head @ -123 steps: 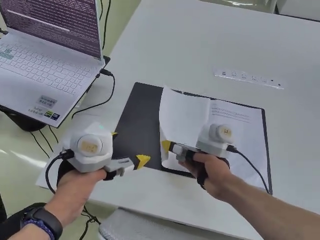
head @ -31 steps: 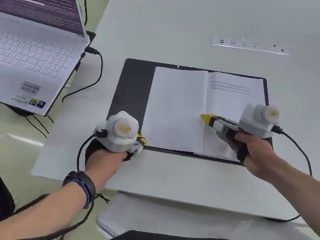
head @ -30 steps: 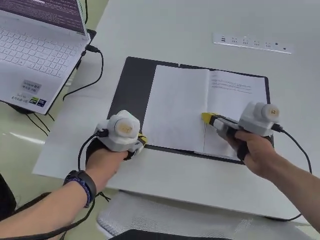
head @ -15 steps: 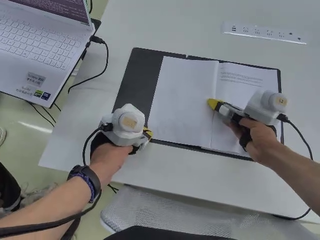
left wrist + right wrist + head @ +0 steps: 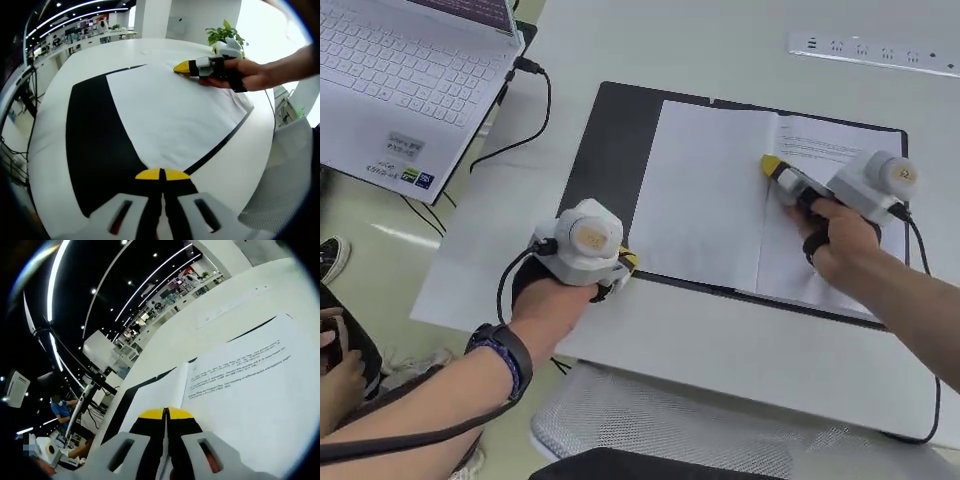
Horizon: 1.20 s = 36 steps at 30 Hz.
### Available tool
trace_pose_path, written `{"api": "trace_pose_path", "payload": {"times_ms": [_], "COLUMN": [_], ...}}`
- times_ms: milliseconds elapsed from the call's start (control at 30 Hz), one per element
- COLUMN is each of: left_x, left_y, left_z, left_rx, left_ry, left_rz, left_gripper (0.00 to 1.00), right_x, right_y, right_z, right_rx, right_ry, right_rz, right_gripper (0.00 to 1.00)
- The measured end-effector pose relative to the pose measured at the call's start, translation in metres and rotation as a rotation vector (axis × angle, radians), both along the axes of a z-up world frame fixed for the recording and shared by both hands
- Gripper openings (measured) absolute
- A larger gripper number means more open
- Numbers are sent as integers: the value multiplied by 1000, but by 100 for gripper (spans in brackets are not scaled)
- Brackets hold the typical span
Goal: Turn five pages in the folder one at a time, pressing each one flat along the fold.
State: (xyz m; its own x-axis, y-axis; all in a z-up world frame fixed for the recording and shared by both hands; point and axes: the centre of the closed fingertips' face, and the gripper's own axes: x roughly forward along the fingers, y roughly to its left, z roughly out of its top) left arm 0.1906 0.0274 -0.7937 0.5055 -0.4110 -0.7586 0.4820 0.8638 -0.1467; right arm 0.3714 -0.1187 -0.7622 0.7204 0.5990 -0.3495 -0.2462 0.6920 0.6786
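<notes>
In the head view, a black folder (image 5: 608, 150) lies open in the middle of the frame on a white worktop (image 5: 720, 40). A blank white page (image 5: 705, 190) is spread left of the fold and a printed white page (image 5: 832, 150) lies right of it. The left hand-held gripper (image 5: 628, 261) sits at lower centre-left, its yellow tips at the folder's near edge by the blank page's lower left corner. The right hand-held gripper (image 5: 770, 165) is at the right of the frame, its yellow tips down on the paper at the fold, towards the top of the pages. A white open laptop (image 5: 400, 70) fills the upper left, with a black cable (image 5: 525, 125) running from it towards the folder. A white power strip (image 5: 875, 52) lies at upper right, and a grey mesh chair seat (image 5: 650, 425) shows along the bottom. In the left gripper view, that hand-held gripper's jaws rise from the bottom pressed together with nothing between them, the tips over the black cover just below the blank page's edge. The other hand-held gripper rests on the paper at upper right, with a green potted plant (image 5: 225, 35) behind it. In the right gripper view, the jaws are likewise closed on nothing, and their tips lie on the fold, blank sheet to the left and lines of print to the right.
</notes>
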Motion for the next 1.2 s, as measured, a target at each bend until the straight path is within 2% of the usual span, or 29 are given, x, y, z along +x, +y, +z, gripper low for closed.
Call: {"api": "trace_pose_path", "payload": {"times_ms": [200, 400, 500, 533, 600, 733, 867, 1000, 1200], "left_x": [0, 0, 0, 0, 0, 1, 0, -1, -3], "left_y": [0, 0, 0, 0, 0, 0, 0, -1, -2], "left_z": [0, -1, -1, -1, 0, 0, 0, 2, 5], "left_rx": [-6, -5, -1, -1, -7, -8, -14, -14, -14], "left_ry": [6, 5, 3, 4, 9, 11, 13, 15, 13], "left_rz": [7, 19, 16, 14, 16, 26, 37, 33, 32], "left_gripper": [0, 0, 0, 0, 0, 0, 0, 0, 0], "right_x": [13, 26, 34, 38, 56, 73, 85, 82, 58], "right_y": [1, 2, 0, -1, -7, -7, -5, -7, 0], "right_z": [5, 8, 10, 11, 2, 0, -4, -5, -4], "right_rx": [-7, -40, -10, 9, 6, -18, -52, -46, -106], "right_ry": [-28, -61, -53, -50, -56, -60, -55, -59, -85], "right_rz": [-41, -66, -98, -109, -128, -141, -121, -119, -15], "right_gripper": [0, 0, 0, 0, 0, 0, 0, 0, 0]}}
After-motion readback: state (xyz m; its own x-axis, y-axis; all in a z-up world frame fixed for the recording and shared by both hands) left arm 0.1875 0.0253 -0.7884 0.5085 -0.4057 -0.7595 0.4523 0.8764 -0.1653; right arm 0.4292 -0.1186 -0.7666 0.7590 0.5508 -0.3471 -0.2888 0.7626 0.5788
